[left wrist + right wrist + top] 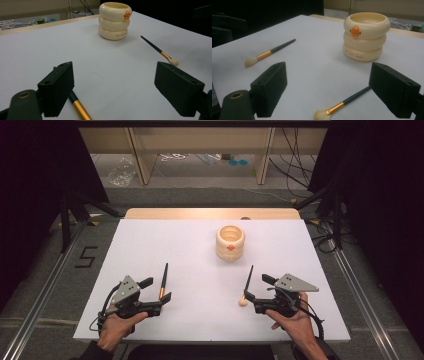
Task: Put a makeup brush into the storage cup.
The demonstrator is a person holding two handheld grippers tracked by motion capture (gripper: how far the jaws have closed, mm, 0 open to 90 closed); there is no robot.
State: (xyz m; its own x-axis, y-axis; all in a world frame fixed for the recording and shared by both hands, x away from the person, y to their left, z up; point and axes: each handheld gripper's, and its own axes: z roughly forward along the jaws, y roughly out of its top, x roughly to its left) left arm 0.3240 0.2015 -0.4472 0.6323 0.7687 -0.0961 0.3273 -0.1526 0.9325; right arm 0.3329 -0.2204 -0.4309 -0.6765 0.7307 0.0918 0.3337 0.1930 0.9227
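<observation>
White table (150, 245) bears two brushes, one lying untouched between each wide-open claw's jaws (left claw (159, 289), right claw (255, 287)), the cream holder (230, 242) ahead empty.

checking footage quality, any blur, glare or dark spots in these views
High view: even light on the white table, dark edges. Left gripper view: cream holder fairly sharp, near jaws soft. Right gripper view: dim, brush slightly soft; no strong glare.

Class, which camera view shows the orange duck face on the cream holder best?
The right gripper view: the duck face on the cream holder faces that camera. The left gripper view catches it edge-on at the rim; the high view shows a small orange dot.
</observation>
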